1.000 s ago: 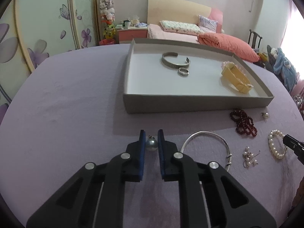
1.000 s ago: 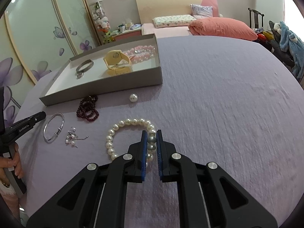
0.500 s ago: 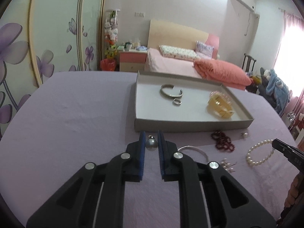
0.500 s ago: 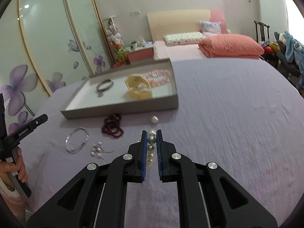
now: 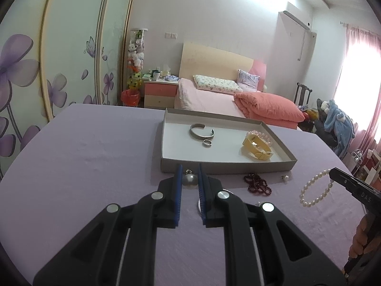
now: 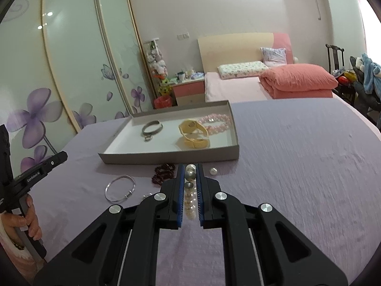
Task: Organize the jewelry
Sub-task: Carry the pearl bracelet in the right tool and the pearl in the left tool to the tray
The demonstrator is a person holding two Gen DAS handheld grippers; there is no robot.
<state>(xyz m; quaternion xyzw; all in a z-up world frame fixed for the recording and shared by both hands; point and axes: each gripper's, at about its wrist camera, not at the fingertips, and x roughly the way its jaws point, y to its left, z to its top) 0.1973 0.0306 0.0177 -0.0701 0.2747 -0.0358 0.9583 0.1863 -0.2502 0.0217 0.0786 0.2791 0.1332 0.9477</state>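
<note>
The left gripper's fingers hide most of the silver bangle; the small earrings near the table's front edge stay indistinct

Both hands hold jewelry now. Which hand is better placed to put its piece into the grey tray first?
Probably the left. The left gripper holds its pearl pendant right before the grey tray. The right gripper, holding the pearl bracelet, looks further away.
</note>
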